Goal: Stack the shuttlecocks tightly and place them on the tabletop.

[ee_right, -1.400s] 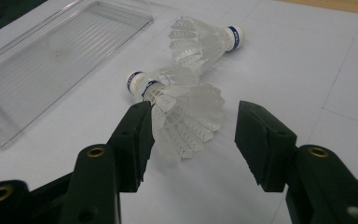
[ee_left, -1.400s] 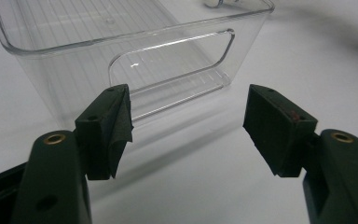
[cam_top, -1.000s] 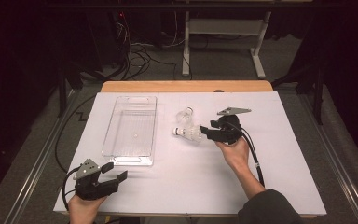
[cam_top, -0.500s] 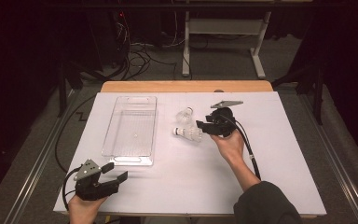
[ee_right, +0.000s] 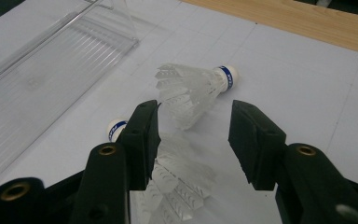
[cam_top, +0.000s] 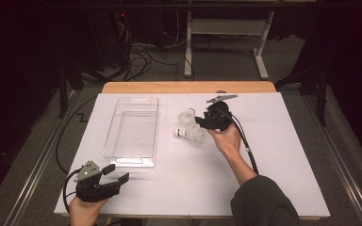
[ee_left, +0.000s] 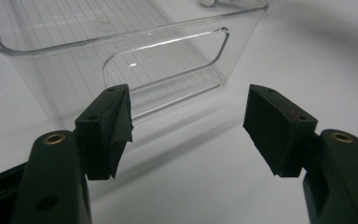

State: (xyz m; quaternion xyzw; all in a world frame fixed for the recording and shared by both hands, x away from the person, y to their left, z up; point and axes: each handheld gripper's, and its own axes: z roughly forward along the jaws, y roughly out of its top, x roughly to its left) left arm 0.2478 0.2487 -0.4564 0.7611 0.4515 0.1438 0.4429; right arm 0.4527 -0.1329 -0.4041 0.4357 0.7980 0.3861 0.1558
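Note:
Two white feather shuttlecocks lie mid-table on the white sheet [cam_top: 287, 155], one farther [cam_top: 187, 116] and one nearer [cam_top: 192, 135]. My right gripper [cam_top: 201, 123] hovers at their right side, pointing left. Its jaws have just been closing and stand open. In the right gripper view [ee_right: 193, 140], the nearer shuttlecock's skirt [ee_right: 179, 189] lies low between the jaws, untouched by the pads. The farther shuttlecock [ee_right: 193, 88] sits just beyond the tips. My left gripper [cam_top: 117, 173] rests open at the front left, facing the clear plastic bin [cam_top: 131, 155] and holding nothing [ee_left: 189, 130].
The empty clear bin [ee_left: 168, 51] stands lengthwise left of centre. A wooden table edge [cam_top: 188, 87] borders the sheet at the back. The right gripper's cable [cam_top: 246, 147] trails along the person's forearm. Dark floor, cables and a metal stand lie beyond the table.
My right gripper has moved left and toward the back of the table, closer to the two shuttlecocks. The left gripper has stayed in place.

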